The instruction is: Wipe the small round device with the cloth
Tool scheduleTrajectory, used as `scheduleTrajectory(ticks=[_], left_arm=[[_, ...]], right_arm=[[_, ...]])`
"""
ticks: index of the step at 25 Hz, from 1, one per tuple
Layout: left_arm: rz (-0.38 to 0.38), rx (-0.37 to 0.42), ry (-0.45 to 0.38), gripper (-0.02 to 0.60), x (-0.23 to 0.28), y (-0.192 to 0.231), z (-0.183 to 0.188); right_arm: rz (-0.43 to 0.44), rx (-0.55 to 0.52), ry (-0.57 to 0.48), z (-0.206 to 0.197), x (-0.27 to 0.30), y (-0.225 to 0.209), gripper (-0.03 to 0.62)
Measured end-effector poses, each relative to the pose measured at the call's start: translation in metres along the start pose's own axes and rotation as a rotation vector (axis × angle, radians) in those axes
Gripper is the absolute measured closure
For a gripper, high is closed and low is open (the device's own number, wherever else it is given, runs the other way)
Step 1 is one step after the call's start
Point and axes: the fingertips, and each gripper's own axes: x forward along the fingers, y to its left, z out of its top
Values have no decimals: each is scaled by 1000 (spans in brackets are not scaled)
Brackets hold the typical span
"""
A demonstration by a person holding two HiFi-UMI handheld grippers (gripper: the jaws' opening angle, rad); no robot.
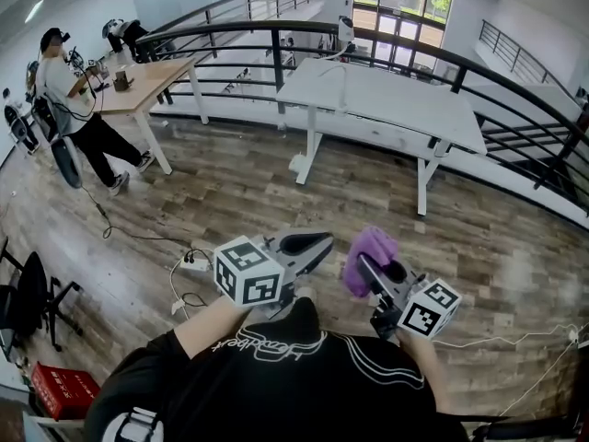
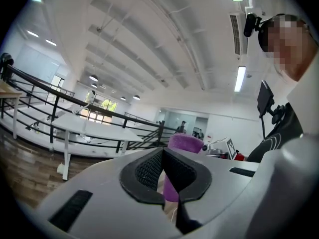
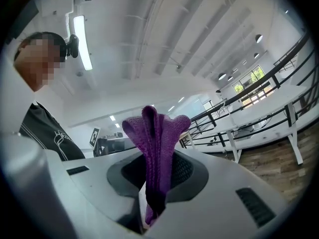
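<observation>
I hold both grippers level, just in front of my chest, side by side. My left gripper (image 1: 316,243) has its jaws pressed together on nothing. My right gripper (image 1: 373,270) is clamped on the purple cloth (image 1: 370,245), which bunches out past its tips. Farther off stands a white table (image 1: 386,99).

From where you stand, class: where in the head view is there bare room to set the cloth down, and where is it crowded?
The white table, backed by the black railing, is nearly bare. The wood floor before it is open. The wooden desk is cluttered, a person beside it.
</observation>
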Motion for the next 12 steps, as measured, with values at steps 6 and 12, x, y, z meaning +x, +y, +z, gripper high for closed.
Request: scheduleTrajectory(ticks=[6, 12], left_arm=[[-15, -7, -1, 574, 19, 46, 4], [-33, -13, 14, 574, 55, 124, 11]], right_arm=[[-19, 8, 17, 0, 33, -41, 533], [-47, 27, 26, 8, 85, -108, 533]])
